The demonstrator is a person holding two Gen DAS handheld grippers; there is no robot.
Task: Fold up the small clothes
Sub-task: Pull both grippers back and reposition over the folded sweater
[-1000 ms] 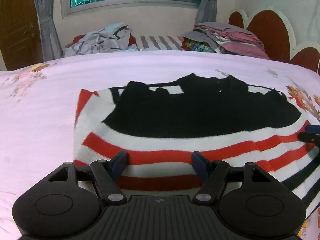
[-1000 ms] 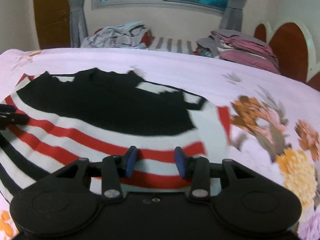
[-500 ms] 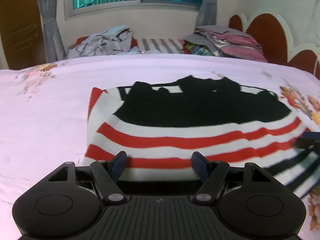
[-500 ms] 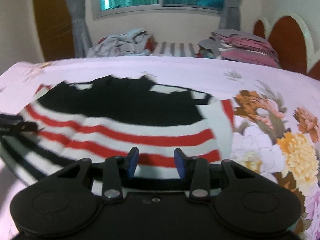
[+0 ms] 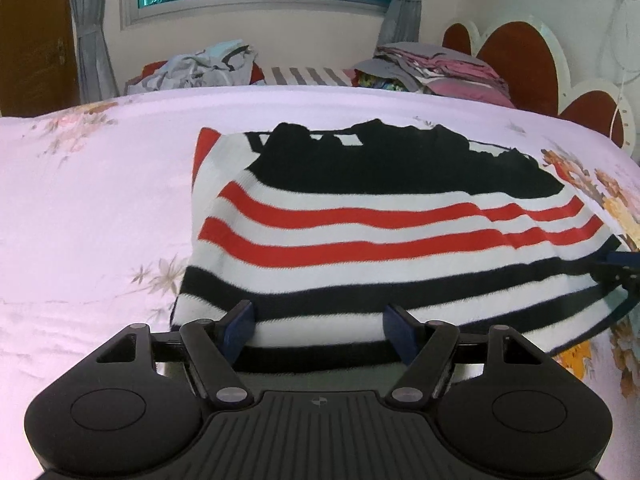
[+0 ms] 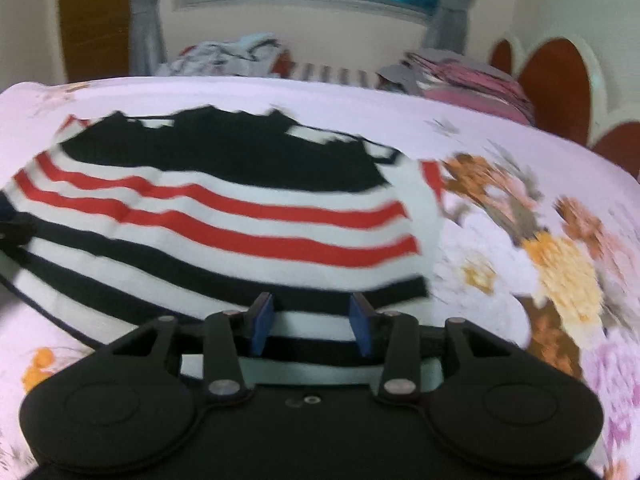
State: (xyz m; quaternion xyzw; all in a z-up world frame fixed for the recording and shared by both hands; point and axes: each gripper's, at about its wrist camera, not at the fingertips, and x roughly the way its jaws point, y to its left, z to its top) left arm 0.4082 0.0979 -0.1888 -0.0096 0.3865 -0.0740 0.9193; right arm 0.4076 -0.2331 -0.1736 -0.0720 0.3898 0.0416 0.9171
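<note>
Now my left gripper (image 5: 320,330) sits at the near hem of the knitted sweater with red, white and black stripes (image 5: 380,232), and its two blue pads are spread wide apart. The hem's black edge runs across between the pads, but I cannot tell if the pads touch the cloth. My right gripper (image 6: 312,322) is at the same near hem, closer to the sweater's right edge. Its blue pads are also apart, with a narrower gap than on the left one, and striped cloth shows between them. This view is blurred.

The sweater lies spread on the pale pink bedsheet with printed flowers (image 5: 88,208), its large black part on the far side from me. From the left view, the tip of the right gripper shows at the sweater's right edge.

Beyond the sweater, at the far side of the bed, a loose heap of grey clothes (image 5: 200,66) lies to the left and a folded stack of pink and grey clothes (image 5: 444,70) to the right, near the red and white scalloped headboard (image 5: 520,56).
</note>
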